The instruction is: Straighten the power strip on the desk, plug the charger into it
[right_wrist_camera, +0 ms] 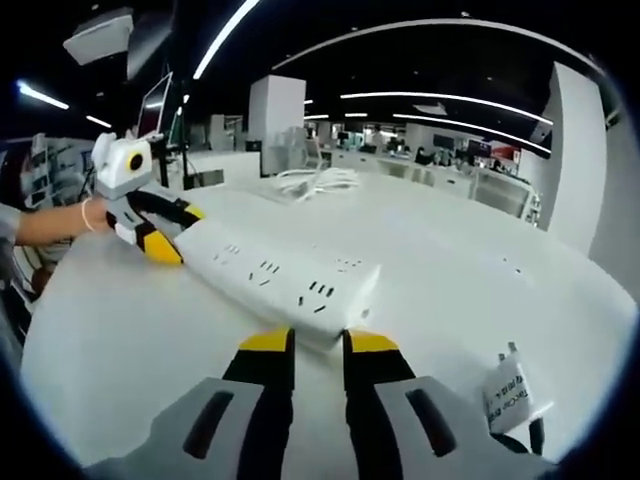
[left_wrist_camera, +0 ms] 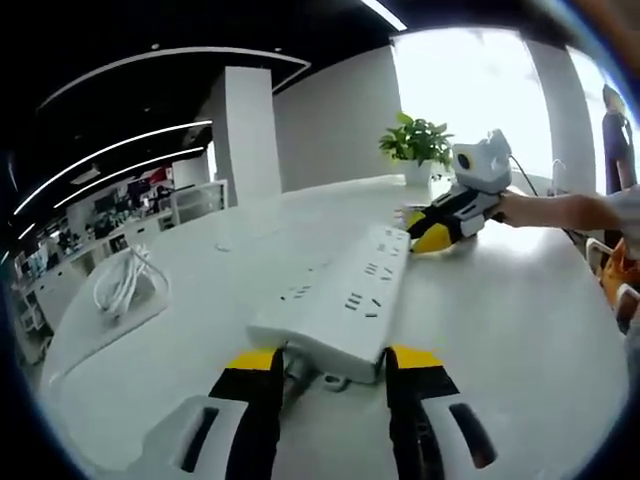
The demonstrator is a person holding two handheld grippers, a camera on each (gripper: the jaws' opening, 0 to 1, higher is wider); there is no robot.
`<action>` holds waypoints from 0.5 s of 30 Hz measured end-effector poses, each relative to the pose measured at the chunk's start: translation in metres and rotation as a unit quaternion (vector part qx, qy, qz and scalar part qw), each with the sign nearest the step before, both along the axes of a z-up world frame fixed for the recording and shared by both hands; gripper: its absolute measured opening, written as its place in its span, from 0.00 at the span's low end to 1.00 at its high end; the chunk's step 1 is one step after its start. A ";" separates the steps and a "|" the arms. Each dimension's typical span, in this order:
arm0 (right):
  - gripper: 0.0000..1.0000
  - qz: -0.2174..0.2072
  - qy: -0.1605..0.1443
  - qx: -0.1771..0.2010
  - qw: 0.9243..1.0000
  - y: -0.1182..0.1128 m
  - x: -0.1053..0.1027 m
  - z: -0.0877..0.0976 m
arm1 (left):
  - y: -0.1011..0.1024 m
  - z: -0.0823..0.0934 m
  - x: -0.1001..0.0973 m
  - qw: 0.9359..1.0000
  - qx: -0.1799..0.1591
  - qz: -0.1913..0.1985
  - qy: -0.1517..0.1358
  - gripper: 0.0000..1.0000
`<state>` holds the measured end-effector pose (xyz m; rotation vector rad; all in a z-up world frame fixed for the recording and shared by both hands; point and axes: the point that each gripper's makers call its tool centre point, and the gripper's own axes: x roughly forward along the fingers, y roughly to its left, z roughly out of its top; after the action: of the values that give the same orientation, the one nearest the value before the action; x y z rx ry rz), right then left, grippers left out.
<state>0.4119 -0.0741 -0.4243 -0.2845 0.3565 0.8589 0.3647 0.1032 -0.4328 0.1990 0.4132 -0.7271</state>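
A white power strip (left_wrist_camera: pixel 345 300) lies flat on the white desk (left_wrist_camera: pixel 520 330). Its cord end sits between the yellow tips of my left gripper (left_wrist_camera: pixel 335 358), whose jaws press on both of its long sides. In the right gripper view the same strip (right_wrist_camera: pixel 280 270) runs away to the left, where the left gripper (right_wrist_camera: pixel 158 232) holds its far end. My right gripper (right_wrist_camera: pixel 320 342) has its jaws nearly together, tips against the strip's near end; from the left gripper view it (left_wrist_camera: pixel 432 230) meets that end. A white charger (right_wrist_camera: pixel 510 390) lies on the desk at lower right.
A coiled white cable (left_wrist_camera: pixel 125 280) rests on the desk to the left of the strip, also seen as a coil (right_wrist_camera: pixel 312 180) beyond it. A potted plant (left_wrist_camera: pixel 418 145) stands at the desk's far edge. A person's arm (left_wrist_camera: pixel 560 208) holds the right gripper.
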 end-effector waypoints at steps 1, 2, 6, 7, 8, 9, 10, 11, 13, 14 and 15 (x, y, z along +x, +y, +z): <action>0.17 -0.001 0.000 0.000 1.000 0.000 0.000 0.000 | 0.000 0.000 0.000 1.000 0.000 -0.001 0.001 0.41; 0.17 -0.001 0.001 0.000 1.000 0.000 0.000 0.000 | 0.000 0.000 0.001 1.000 0.000 -0.002 0.002 0.41; 0.16 -0.004 0.000 -0.001 1.000 -0.001 -0.001 0.000 | 0.001 0.000 0.002 1.000 0.001 -0.005 0.006 0.41; 0.16 -0.006 -0.001 0.000 1.000 -0.001 -0.001 0.000 | 0.001 0.000 0.002 1.000 0.001 -0.006 0.006 0.41; 0.16 -0.006 -0.002 0.001 1.000 -0.001 0.000 0.000 | 0.001 0.000 0.003 1.000 0.001 -0.006 0.006 0.41; 0.16 -0.007 -0.002 0.002 1.000 -0.002 0.001 0.000 | 0.001 0.000 0.003 1.000 0.000 -0.006 0.005 0.41; 0.15 -0.009 -0.001 0.003 1.000 -0.002 0.001 0.000 | 0.001 0.000 0.003 1.000 0.000 -0.007 0.005 0.41; 0.15 -0.009 -0.001 0.003 1.000 -0.002 0.001 0.000 | 0.001 0.000 0.003 1.000 0.000 -0.007 0.006 0.41; 0.15 -0.010 0.001 0.004 1.000 -0.002 0.000 0.000 | 0.001 -0.001 0.003 1.000 0.002 -0.010 0.008 0.41; 0.14 -0.010 0.001 0.003 1.000 -0.002 0.000 0.000 | 0.002 -0.001 0.004 1.000 0.003 -0.011 0.008 0.40; 0.14 -0.010 0.001 0.002 1.000 -0.003 -0.001 0.000 | 0.002 -0.001 0.004 1.000 0.004 -0.013 0.008 0.40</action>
<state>0.4113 -0.0768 -0.4244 -0.2755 0.3576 0.8404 0.3686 0.1049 -0.4333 0.2052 0.4301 -0.7525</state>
